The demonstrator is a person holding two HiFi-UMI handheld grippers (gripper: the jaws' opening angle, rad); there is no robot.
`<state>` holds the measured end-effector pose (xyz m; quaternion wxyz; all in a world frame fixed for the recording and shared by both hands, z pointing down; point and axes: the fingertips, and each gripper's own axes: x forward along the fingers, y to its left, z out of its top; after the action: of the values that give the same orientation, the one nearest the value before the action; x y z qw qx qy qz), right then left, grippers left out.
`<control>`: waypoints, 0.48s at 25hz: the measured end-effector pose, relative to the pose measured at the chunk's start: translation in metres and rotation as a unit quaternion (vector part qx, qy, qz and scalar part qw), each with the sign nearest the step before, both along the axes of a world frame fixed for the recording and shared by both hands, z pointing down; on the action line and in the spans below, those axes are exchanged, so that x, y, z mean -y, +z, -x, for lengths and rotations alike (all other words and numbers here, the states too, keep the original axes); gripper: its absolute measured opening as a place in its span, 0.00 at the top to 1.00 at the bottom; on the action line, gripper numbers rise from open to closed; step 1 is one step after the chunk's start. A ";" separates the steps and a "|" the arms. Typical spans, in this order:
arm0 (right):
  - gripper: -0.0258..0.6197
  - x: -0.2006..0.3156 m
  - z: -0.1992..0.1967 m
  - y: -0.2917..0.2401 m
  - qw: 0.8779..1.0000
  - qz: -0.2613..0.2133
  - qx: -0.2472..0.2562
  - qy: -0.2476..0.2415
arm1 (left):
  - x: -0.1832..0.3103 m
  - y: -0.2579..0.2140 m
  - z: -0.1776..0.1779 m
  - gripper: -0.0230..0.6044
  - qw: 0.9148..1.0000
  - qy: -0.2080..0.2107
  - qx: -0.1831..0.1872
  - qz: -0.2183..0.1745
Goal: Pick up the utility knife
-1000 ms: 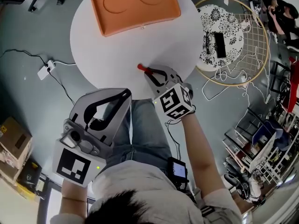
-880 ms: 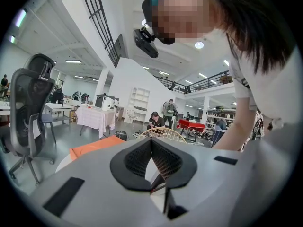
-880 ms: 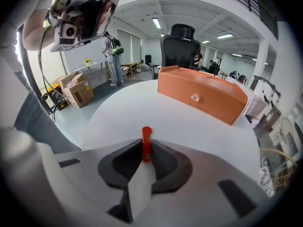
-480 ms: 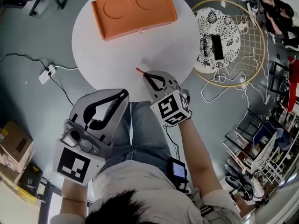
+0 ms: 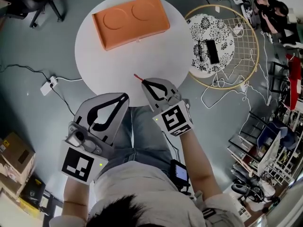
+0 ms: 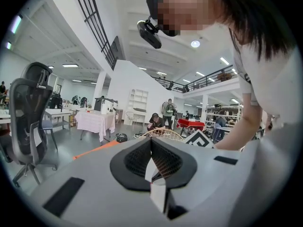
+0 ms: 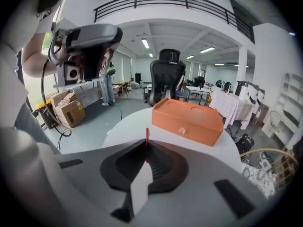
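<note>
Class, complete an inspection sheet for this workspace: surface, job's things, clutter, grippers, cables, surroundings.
Surface: white round table, one box on it.
Job's things: red utility knife, clamped in the right gripper over the table's near edge.
Clutter: orange rectangular box with two round recesses, on the far side.
Grippers: right gripper shut on the knife; left gripper shut, empty, off the table.
Cables: white cable and adapter on the floor, left; loose white cords, right.
Surroundings: round wire-mesh hoop, cardboard boxes.
</note>
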<state>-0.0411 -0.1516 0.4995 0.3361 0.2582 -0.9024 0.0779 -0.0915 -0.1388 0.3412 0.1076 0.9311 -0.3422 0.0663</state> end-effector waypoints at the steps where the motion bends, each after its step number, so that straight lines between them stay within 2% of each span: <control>1: 0.94 0.000 0.001 -0.010 1.000 -0.003 0.015 0.007 | -0.001 -0.001 -0.001 0.95 1.000 0.001 0.001 0.000; 5: 0.94 -0.003 0.006 -0.053 0.998 -0.025 0.059 0.027 | -0.005 -0.011 -0.001 0.95 1.000 0.004 0.002 -0.006; 12: 0.94 -0.019 0.001 -0.122 0.989 -0.084 0.110 0.046 | -0.022 -0.033 -0.017 0.95 0.999 0.024 0.004 -0.040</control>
<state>-0.0418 -0.1327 0.3780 0.2079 0.3166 -0.9244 0.0451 -0.0750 -0.1168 0.3080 0.0672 0.9424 -0.3224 0.0590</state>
